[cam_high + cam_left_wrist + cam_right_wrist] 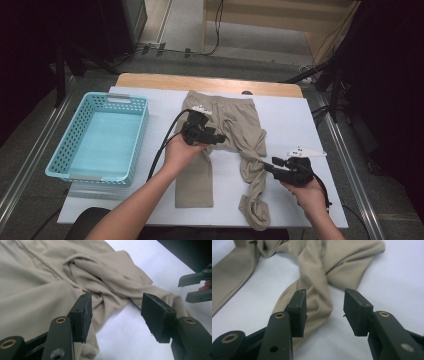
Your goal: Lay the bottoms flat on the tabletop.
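Beige trousers (227, 131) under both open grippers; L (216, 137) & R (270, 164) low

Work surface: wooden table (210, 82), covered by a white sheet (295, 125) that leaves only the far wooden edge bare. On the sheet, left side: turquoise perforated basket (62, 150), sitting upright with a handle at its far rim. Centre to right: beige trousers (227, 120), waistband at the far side, one leg lying flat and straight, the other twisted and bunched toward the near edge.
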A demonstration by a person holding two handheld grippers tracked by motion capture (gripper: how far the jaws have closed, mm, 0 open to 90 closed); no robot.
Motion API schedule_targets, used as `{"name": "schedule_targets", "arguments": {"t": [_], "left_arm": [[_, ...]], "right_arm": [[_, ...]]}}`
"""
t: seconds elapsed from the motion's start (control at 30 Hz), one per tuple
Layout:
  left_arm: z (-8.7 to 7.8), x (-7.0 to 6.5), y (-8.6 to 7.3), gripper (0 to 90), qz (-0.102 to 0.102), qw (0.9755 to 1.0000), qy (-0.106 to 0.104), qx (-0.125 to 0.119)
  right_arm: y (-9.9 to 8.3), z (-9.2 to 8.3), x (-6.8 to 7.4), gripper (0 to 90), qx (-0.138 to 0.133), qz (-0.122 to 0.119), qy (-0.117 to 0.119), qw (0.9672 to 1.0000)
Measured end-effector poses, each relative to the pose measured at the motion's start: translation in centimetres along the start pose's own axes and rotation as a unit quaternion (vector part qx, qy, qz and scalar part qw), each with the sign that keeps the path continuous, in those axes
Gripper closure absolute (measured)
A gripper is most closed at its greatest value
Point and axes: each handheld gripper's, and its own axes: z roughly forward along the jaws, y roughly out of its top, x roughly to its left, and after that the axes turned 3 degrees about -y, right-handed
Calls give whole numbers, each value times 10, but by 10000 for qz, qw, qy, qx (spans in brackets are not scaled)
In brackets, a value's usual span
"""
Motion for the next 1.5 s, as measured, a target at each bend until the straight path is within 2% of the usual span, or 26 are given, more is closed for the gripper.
{"name": "schedule_targets", "arguments": {"t": [0.1,0.2,0.23,0.3,0.37,0.43,0.53,0.63,0.73,0.87,0.97,1.07,1.1,1.2,1.33,1.43,1.5], "left_arm": [[-4,-4,-6,422,72,10000,2,-39],[-7,-7,-12,416,83,9999,-17,-136],[-8,-7,-13,417,84,9999,-36,-126],[-10,-9,-14,417,124,9998,-31,-125],[-12,-10,-13,417,148,9997,-21,-168],[-15,-10,-13,417,129,9996,-33,-246],[-18,-9,-13,418,93,9995,-41,-310],[-20,-9,-13,417,84,9994,-31,-347],[-22,-10,-14,417,99,9993,-10,-371],[-24,-10,-15,417,107,9991,15,-412],[-23,-10,-15,417,98,9991,7,-402],[-20,-11,-16,418,159,9993,7,-339],[-19,-12,-16,417,166,9993,0,-332],[-16,-16,-16,418,203,9994,-17,-283],[-13,-22,-16,422,217,9994,-90,-241],[-8,-29,-18,426,261,9994,-116,-186],[-3,-34,-20,436,303,9993,-125,-171]], "right_arm": [[-9,-2,8,494,70,96,104,9999],[-13,2,13,489,184,58,50,9998],[-14,6,14,494,269,134,57,9995],[-13,13,13,576,460,374,180,9981],[-9,17,15,749,602,516,276,9965],[-3,16,24,839,517,363,293,9976],[5,11,41,852,216,143,385,9989],[9,11,60,852,90,-141,450,9988],[10,17,76,851,115,-349,493,9981],[8,29,91,851,239,-476,595,9968],[4,40,98,852,370,-657,602,9953],[-4,54,100,810,612,-812,596,9930],[-5,54,99,785,571,-805,649,9930],[-2,43,99,691,479,-744,686,9937],[1,17,93,664,168,-759,693,9946],[1,5,80,665,30,-677,537,9963],[0,5,68,666,33,-593,340,9977]]}}
